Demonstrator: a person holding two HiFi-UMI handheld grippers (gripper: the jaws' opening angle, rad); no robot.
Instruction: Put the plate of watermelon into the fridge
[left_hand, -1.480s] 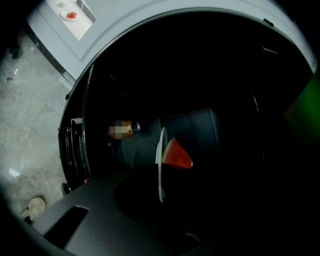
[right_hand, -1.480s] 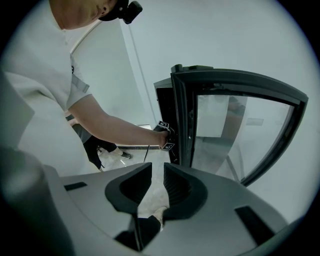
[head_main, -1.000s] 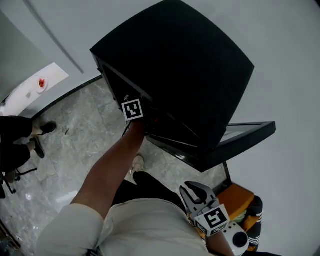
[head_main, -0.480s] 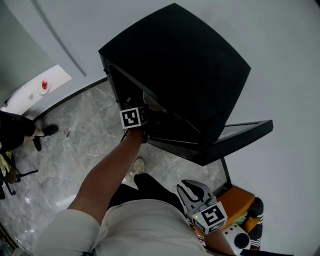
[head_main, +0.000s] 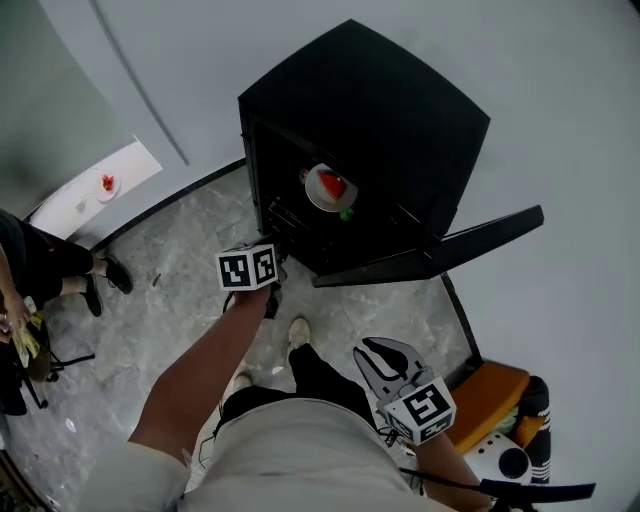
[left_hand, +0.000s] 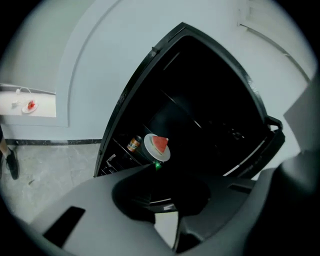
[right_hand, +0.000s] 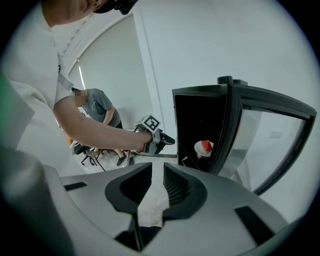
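Plate (head_main: 320, 193): on fridge (head_main: 390, 95) shelf | small can (left_hand: 133, 144): label unreadable | interior: dark

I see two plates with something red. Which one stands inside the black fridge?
The plate with the watermelon wedge, on a shelf of the fridge; the other plate lies outside on the white ledge far left.

Plate of watermelon (head_main: 330, 187) is sitting on a shelf inside the fridge (head_main: 400, 120), w/ a can (left_hand: 133, 144) standing just L of it. Door (head_main: 470, 240) is hanging open to the R. 2nd plate (head_main: 107, 184) is lying on a counter (head_main: 60, 200) far L; a seat (head_main: 490, 395) is standing front-R of the fridge.
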